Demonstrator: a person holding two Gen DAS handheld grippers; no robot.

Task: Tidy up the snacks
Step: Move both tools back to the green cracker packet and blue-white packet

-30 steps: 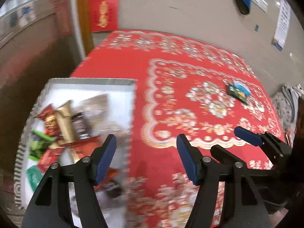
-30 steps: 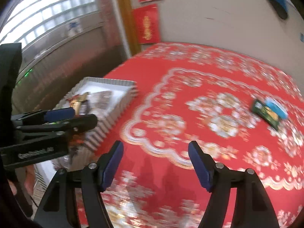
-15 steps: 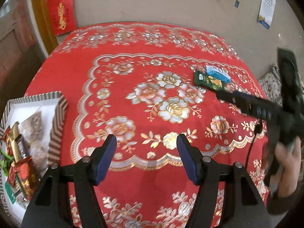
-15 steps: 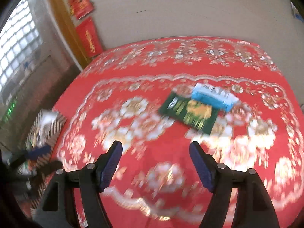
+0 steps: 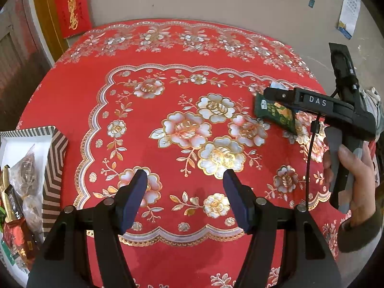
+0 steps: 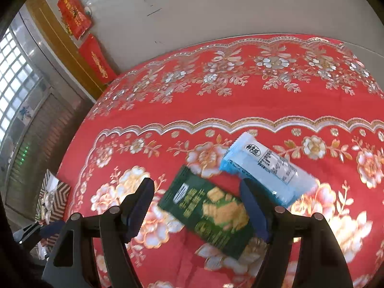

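Observation:
A dark green snack packet (image 6: 206, 213) lies flat on the red flowered tablecloth (image 6: 216, 105), with a light blue packet (image 6: 266, 170) touching its far right side. My right gripper (image 6: 199, 204) is open and hovers just above the green packet, fingers on either side of it. In the left wrist view the green packet (image 5: 273, 112) lies at the right, partly hidden by the right gripper (image 5: 271, 93). My left gripper (image 5: 184, 187) is open and empty over the middle of the cloth. A striped white tray (image 5: 55, 148) with several snacks sits at the left edge.
The tray also shows far left in the right wrist view (image 6: 57, 196). Red paper hangings (image 5: 72, 16) lean on the wall behind the table. A hand (image 5: 355, 182) holds the right gripper's handle at the table's right edge.
My right gripper has swung from the tray side across the table to the green and blue packets and come down close over them. My left gripper has moved away from the tray toward the middle.

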